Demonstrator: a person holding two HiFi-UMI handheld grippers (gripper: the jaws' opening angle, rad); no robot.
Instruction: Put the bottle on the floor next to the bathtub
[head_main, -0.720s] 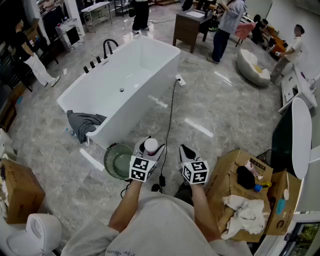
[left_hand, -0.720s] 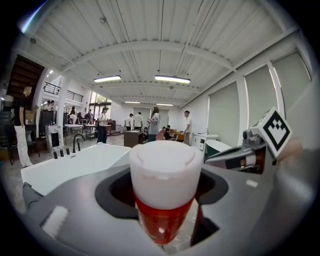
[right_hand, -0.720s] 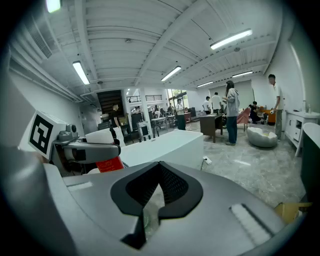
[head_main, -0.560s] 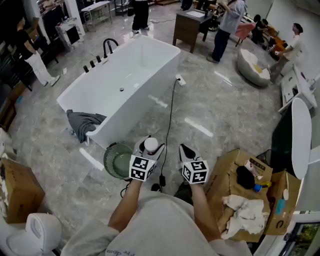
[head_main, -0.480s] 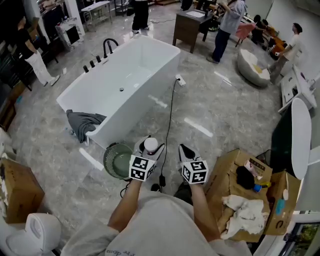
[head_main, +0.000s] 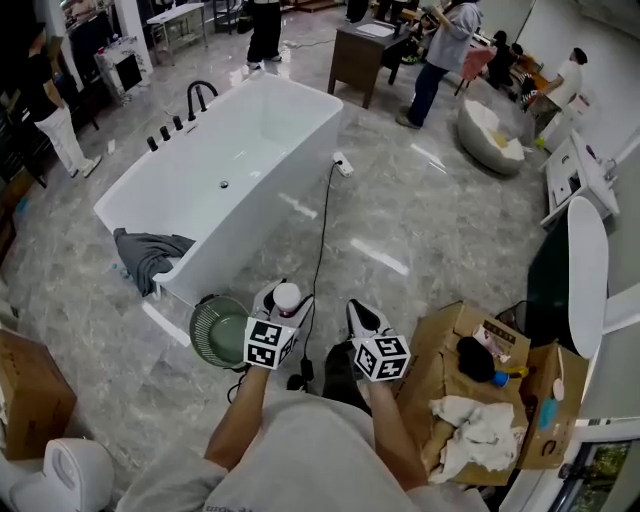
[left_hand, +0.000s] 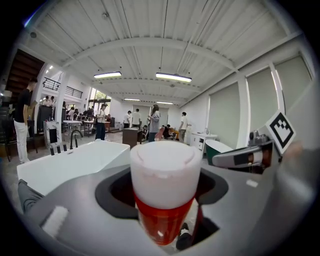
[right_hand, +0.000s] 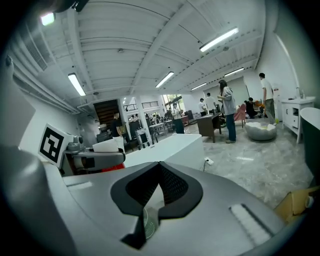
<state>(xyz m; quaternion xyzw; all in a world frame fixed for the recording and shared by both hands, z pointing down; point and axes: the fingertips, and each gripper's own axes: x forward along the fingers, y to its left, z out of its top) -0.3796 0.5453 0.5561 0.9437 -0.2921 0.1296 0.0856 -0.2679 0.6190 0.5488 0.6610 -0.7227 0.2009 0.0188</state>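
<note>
From the head view, the person stands on the grey floor (head_main: 420, 220), near one end of the white bathtub (head_main: 265, 215). The left gripper (head_main: 281, 304) holds the bottle (head_main: 287, 293) up in the air in front of the person. The right gripper (head_main: 357, 312) is just beside it. A green bowl (head_main: 220, 328) sits on the floor by the tub's end. The bottle is not down yet, so this looks like the carrying step. Next, the bottle likely has to go low, onto bare floor beside the tub wall, standing up, before the tongs let go.

The left gripper view shows what the head view cannot. Its tongs are spread wide and pinch the bottle on both sides. The bottle has a white cap and a red body. From the head view only the cap shows.

In the right gripper view, its tongs are pressed together with nothing between them. Only the head view shows the floor spot by the tub.
</note>
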